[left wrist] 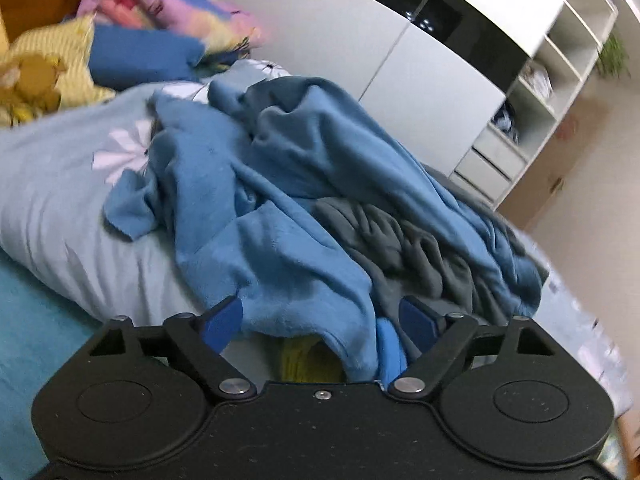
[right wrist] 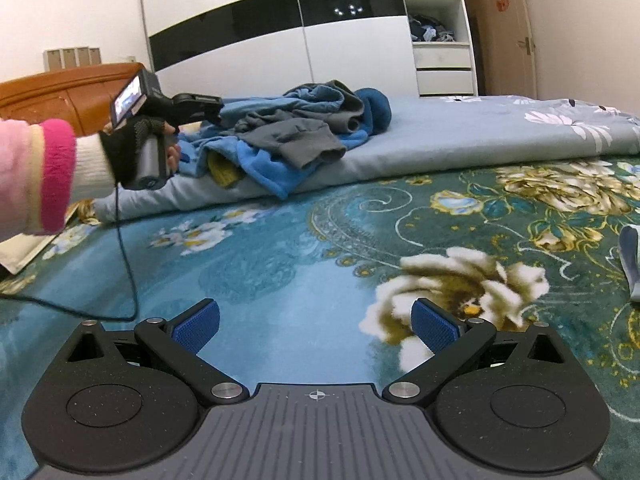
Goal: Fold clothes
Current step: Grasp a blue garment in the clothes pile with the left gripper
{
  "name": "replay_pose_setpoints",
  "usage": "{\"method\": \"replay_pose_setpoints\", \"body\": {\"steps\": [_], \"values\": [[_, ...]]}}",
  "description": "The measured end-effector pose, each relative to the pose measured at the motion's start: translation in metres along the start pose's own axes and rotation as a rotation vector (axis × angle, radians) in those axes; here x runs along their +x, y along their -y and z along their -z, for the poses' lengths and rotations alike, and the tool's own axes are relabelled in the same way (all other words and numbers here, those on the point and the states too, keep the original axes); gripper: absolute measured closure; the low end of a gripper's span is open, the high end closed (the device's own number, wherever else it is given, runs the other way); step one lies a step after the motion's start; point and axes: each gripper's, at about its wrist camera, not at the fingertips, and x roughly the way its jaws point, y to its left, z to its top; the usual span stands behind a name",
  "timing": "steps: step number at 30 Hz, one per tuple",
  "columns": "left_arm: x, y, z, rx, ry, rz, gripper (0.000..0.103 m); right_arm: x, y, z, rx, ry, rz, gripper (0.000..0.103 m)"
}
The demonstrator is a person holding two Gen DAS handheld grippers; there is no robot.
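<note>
A crumpled blue fleece garment (left wrist: 256, 208) lies tangled with a grey garment (left wrist: 404, 240) on a pale blue quilt (left wrist: 52, 208). My left gripper (left wrist: 320, 325) is at the pile's near edge with its jaws wide. A fold of the blue fleece hangs between the pads, which do not press on it. Something yellow (left wrist: 304, 360) shows under that fold. In the right wrist view the same pile (right wrist: 288, 140) sits at the quilt's left end, with a gloved hand (right wrist: 132, 140) holding the left gripper against it. My right gripper (right wrist: 316, 328) stands open and empty over the floral blanket (right wrist: 280, 264).
Pillows and a folded bright cover (left wrist: 160, 12) are stacked at the headboard. A white and black wardrobe (right wrist: 280, 32) and open shelves (right wrist: 436, 24) stand behind the bed. A black cable (right wrist: 124, 248) trails over the blanket. A pale cloth strip (right wrist: 630, 264) lies at the right edge.
</note>
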Motion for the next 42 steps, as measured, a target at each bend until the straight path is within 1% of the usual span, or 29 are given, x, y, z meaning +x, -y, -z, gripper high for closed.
{"method": "replay_pose_setpoints", "body": {"steps": [2,3,4,6,7,8,10,11,13,16,18,21,24,25,29,30,31,33,34,35,36,37,39,40,41,42], "values": [[-0.004,0.001,-0.001,-0.01,0.003,-0.042,0.02,0.001,0.003,0.004,0.014,-0.006,0.004,0.0],[-0.007,0.005,0.0,0.019,0.012,-0.045,0.021,0.002,0.005,0.005,0.024,-0.008,0.007,0.0],[-0.012,0.013,0.001,0.06,0.032,-0.027,0.02,0.002,0.007,0.006,0.034,-0.009,0.009,0.0],[-0.017,0.028,0.002,0.099,0.031,0.037,0.02,0.003,0.01,0.007,0.049,-0.002,0.009,0.0],[-0.015,0.036,0.003,0.093,-0.014,0.093,0.02,0.004,0.01,0.008,0.052,0.001,0.009,0.0],[-0.012,0.043,0.006,0.082,-0.053,0.13,0.02,0.005,0.011,0.008,0.055,0.004,0.008,0.0],[-0.007,0.061,0.015,0.083,-0.106,0.192,0.019,0.008,0.01,0.011,0.062,0.001,-0.001,0.0],[-0.002,0.07,0.021,0.1,-0.13,0.202,0.019,0.009,0.01,0.012,0.067,-0.004,-0.009,0.0],[0.006,0.086,0.033,0.142,-0.162,0.19,0.02,0.011,0.01,0.016,0.072,-0.01,-0.022,0.0],[0.012,0.101,0.046,0.146,-0.176,0.214,0.02,0.01,0.013,0.019,0.076,-0.009,-0.023,0.0],[0.009,0.112,0.047,0.176,-0.133,0.19,0.02,0.01,0.018,0.021,0.091,-0.004,-0.014,0.0],[0.011,0.132,0.037,0.247,-0.077,0.187,0.019,0.01,0.028,0.024,0.136,0.003,-0.012,0.0],[0.021,0.158,0.027,0.285,-0.05,0.163,0.019,0.012,0.035,0.025,0.176,-0.002,-0.016,0.0],[0.026,0.169,0.026,0.313,-0.041,0.151,0.018,0.013,0.036,0.025,0.179,-0.005,-0.018,0.0],[0.048,0.217,0.043,0.546,0.008,0.044,0.015,0.017,0.038,0.026,0.185,-0.01,-0.027,0.0],[0.053,0.226,0.049,0.591,0.023,0.02,0.013,0.017,0.039,0.026,0.19,-0.009,-0.03,0.0],[0.06,0.234,0.054,0.628,0.03,0.004,0.012,0.017,0.04,0.027,0.197,-0.007,-0.035,0.0],[0.074,0.244,0.062,0.67,0.05,-0.045,0.012,0.016,0.043,0.028,0.209,-0.002,-0.045,0.0],[0.079,0.246,0.066,0.692,0.072,-0.085,0.012,0.016,0.044,0.028,0.215,0.001,-0.049,0.0],[0.085,0.248,0.068,0.711,0.085,-0.127,0.018,0.016,0.044,0.029,0.22,0.004,-0.053,0.0],[0.092,0.248,0.068,0.723,0.08,-0.165,0.026,0.015,0.044,0.029,0.221,0.007,-0.054,0.0],[0.094,0.247,0.067,0.716,0.067,-0.162,0.033,0.015,0.044,0.03,0.219,0.009,-0.053,0.0],[0.092,0.242,0.063,0.672,0.08,-0.141,0.072,0.015,0.044,0.03,0.219,0.011,-0.054,0.0],[0.088,0.24,0.06,0.662,0.097,-0.139,0.083,0.015,0.044,0.03,0.222,0.012,-0.057,0.0],[0.083,0.239,0.058,0.652,0.114,-0.137,0.097,0.014,0.045,0.03,0.224,0.013,-0.058,0.0],[0.079,0.237,0.056,0.642,0.131,-0.136,0.097,0.014,0.045,0.03,0.227,0.014,-0.06,0.0]]}}
